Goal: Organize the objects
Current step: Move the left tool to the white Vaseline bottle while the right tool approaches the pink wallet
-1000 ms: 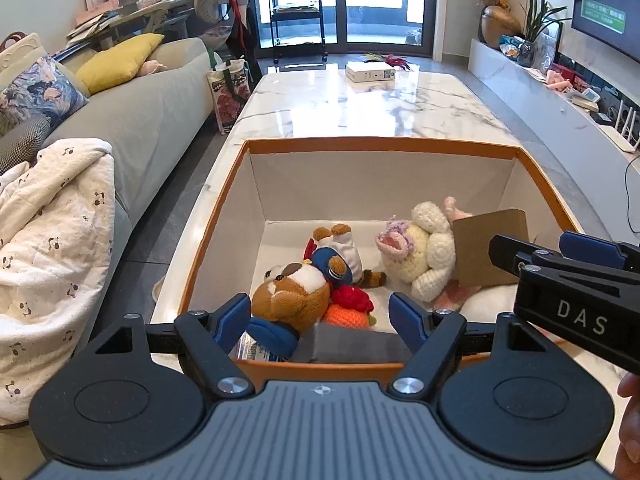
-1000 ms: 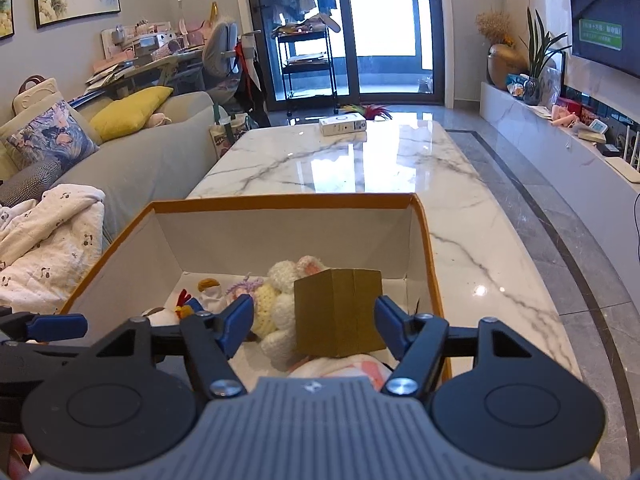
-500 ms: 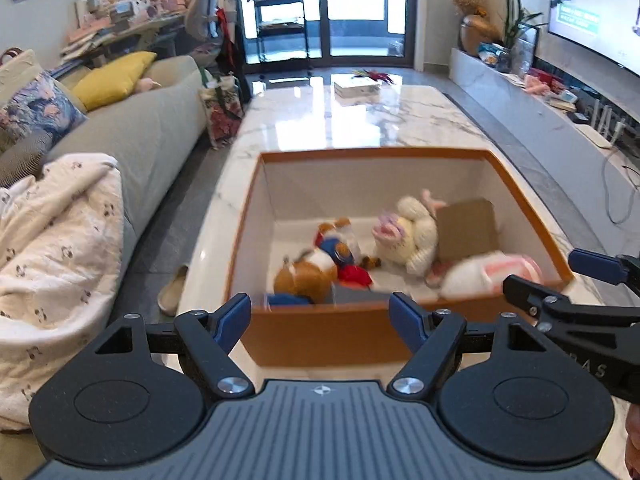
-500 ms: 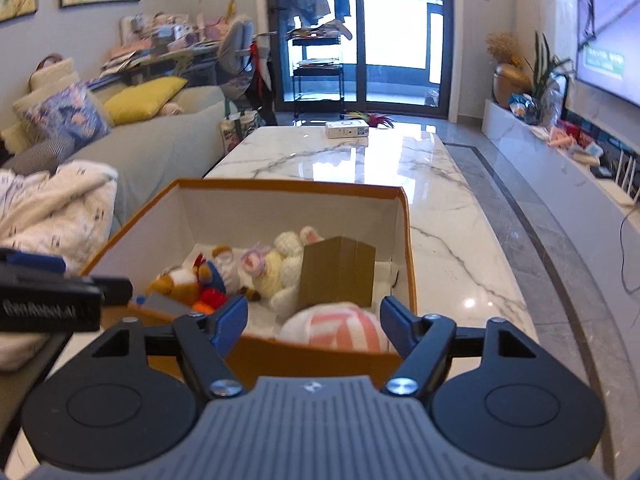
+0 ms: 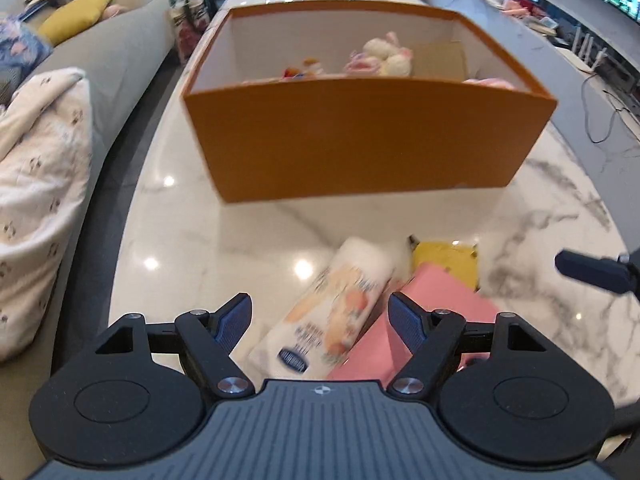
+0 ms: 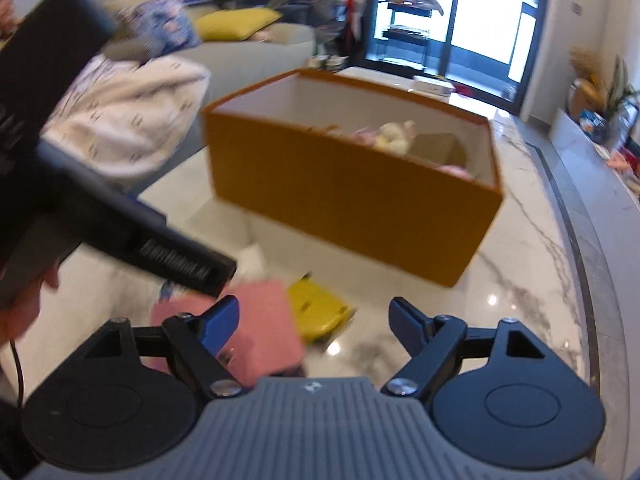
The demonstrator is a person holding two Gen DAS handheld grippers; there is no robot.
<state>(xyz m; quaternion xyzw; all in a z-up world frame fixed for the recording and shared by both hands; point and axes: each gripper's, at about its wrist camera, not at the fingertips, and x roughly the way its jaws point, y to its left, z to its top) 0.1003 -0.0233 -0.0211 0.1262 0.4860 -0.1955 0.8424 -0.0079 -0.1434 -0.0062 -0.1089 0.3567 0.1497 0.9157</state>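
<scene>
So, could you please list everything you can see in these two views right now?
storage box: one, orange outside, white inside, on the marble table
plush toys: several, cream and pink, inside the box
cardboard piece: one, brown, inside the box
packet: one, white with orange print, on the table before the box
pink item: one, beside the packet
yellow item: one, behind the pink item
blanket: one, cream, on the grey sofa
left gripper: open, above the packet
right gripper: open, jaws just widened, nothing between them
</scene>
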